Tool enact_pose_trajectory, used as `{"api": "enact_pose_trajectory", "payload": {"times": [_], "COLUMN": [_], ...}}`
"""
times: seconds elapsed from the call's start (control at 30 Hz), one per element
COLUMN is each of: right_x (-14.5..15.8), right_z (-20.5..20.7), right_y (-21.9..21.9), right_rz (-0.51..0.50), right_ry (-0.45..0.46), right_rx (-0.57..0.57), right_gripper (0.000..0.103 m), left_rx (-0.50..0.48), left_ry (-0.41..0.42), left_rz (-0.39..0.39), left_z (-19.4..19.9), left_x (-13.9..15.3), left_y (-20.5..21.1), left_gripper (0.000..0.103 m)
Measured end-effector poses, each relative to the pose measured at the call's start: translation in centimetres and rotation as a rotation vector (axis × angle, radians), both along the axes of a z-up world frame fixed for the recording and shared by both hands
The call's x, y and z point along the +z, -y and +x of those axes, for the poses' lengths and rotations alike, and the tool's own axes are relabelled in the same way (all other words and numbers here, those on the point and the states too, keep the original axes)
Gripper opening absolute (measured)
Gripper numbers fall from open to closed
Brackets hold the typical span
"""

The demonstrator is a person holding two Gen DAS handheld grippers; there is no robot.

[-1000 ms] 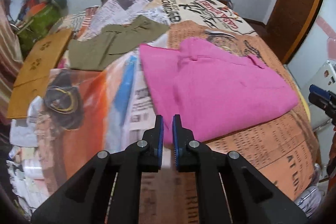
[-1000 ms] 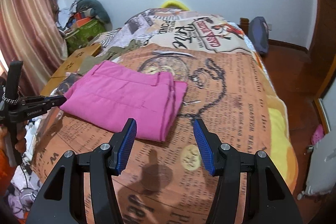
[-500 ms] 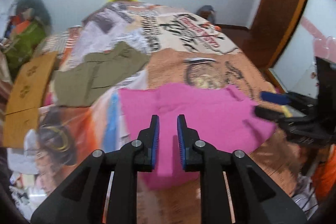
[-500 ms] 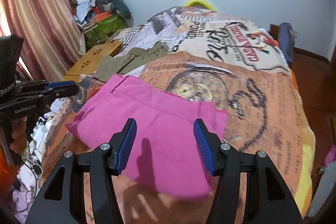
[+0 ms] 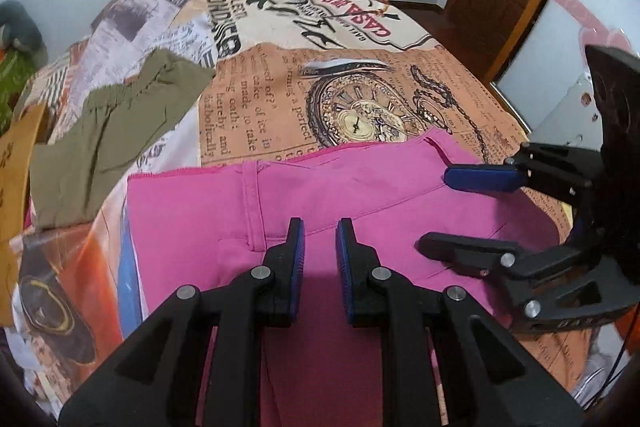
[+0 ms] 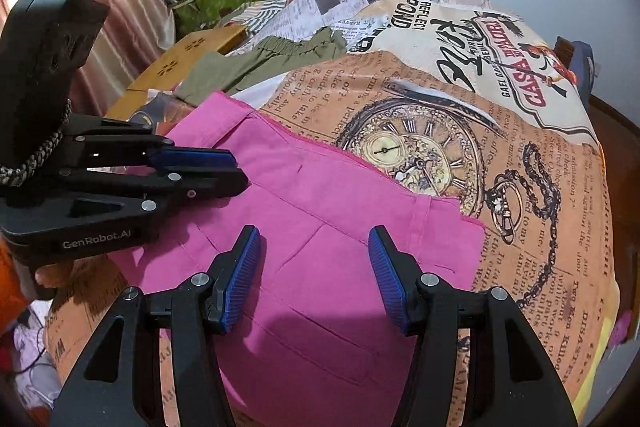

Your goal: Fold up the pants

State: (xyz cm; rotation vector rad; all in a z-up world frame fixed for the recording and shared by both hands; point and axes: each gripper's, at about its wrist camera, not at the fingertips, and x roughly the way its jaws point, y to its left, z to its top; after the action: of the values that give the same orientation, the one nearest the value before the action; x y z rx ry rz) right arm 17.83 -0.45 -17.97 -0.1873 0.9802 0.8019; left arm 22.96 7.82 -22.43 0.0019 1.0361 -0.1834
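Both grippers hover over folded pink pants on a bed. Left gripper jaws narrowly apart, empty; right gripper half-open, empty. Next: grasp an edge.

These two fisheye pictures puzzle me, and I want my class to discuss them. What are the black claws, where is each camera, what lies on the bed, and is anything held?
Each claw is a hand-held two-finger gripper with a camera looking along its fingers. One picture looks along the left gripper, whose jaws have just opened slightly; the other looks along the right gripper, jaws wider. Each camera also sees the other gripper from the side. On the printed bedspread lie folded pink pants, with an olive garment beyond them. Both grippers hover over the pink pants; nothing is held.
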Motion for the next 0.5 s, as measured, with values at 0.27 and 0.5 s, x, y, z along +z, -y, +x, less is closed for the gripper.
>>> {"api": "enact_pose_trajectory", "payload": {"times": [0.27, 0.5], "right_x": [0.5, 0.5], "right_z": [-1.3, -2.6], "right_y": [2.8, 5.8], "right_rz": [0.03, 0.003], "right_ry": [-0.014, -0.006], "right_rx": [-0.044, -0.111], "right_gripper": [0.052, 0.052], "left_rx": [-0.018, 0.062], "left_ry": [0.051, 0.063], "left_rz": [0.074, 0.056], "left_z": [-3.4, -6.5], "left_x": [1.1, 1.6], "left_y": [-0.1, -2.8], "left_gripper": [0.024, 0.042]}}
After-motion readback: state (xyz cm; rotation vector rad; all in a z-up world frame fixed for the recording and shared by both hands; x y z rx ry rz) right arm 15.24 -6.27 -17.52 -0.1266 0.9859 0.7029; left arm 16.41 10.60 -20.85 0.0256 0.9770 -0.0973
